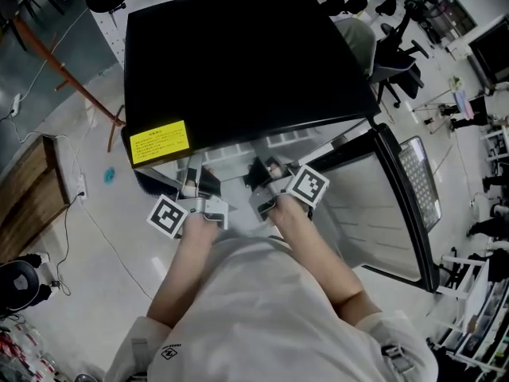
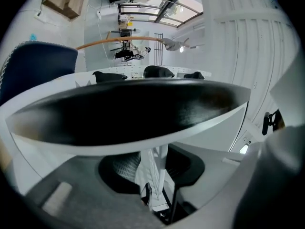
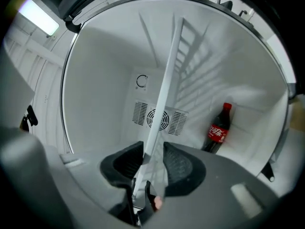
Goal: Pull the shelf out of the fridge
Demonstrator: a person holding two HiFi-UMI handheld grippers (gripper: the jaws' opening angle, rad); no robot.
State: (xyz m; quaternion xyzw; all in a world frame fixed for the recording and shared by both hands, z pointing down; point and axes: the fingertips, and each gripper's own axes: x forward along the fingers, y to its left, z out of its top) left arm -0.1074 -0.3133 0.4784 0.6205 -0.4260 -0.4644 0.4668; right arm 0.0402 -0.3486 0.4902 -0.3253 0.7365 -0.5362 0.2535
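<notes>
Head view first: black-topped fridge (image 1: 238,62) with a yellow warning sticker (image 1: 159,142) on its lid and its door (image 1: 382,205) standing wide open at the right. Both arms are in at the mouth. Left tongs (image 1: 196,185) and right tongs (image 1: 261,177) sit side by side at the front of the cavity, but the fridge top hides what they're on.

Left gripper view now: thin pale shelf with a white front edge (image 2: 151,163) runs straight between the dark ribbed pads (image 2: 119,168), and they look closed onto it. A broad dark slab with a pale rim fills the middle of the picture, and I can't say for sure what it is.

Right gripper view, and here's the clear look: the same shelf is seen edge-on, a narrow white strip running up the picture toward the round fan grille (image 3: 158,118) on the back wall. The right tongs are pinched on its near edge. Inside the fridge, one dark cola bottle with a red label (image 3: 218,128) leans in the far corner, apart from the shelf. I can see nothing else stored.

My read: that panel is stiff, thin, smooth and probably brittle, and not heavy. The front edge, one grip toward each side, is the place to hold it. Draw it out evenly, or it could jam against the ribbed side wall (image 3: 190,46).
</notes>
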